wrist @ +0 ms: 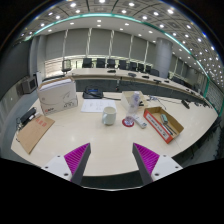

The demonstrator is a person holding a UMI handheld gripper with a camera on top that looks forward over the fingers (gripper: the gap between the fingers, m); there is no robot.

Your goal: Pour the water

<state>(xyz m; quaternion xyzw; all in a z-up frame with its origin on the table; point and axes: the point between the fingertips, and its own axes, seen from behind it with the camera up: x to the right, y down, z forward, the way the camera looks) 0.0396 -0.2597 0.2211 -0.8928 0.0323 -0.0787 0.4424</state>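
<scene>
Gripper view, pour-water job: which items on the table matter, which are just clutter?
Job: white cup; clear jug-like container, hard to confirm; gripper, fingers open, holding nothing.

Lying about: white box, orange-edged box, flat cardboard, small pink item.

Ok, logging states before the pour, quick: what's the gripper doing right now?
Gripper: open, holding nothing; the cup stands on the table well beyond the fingers.
</scene>
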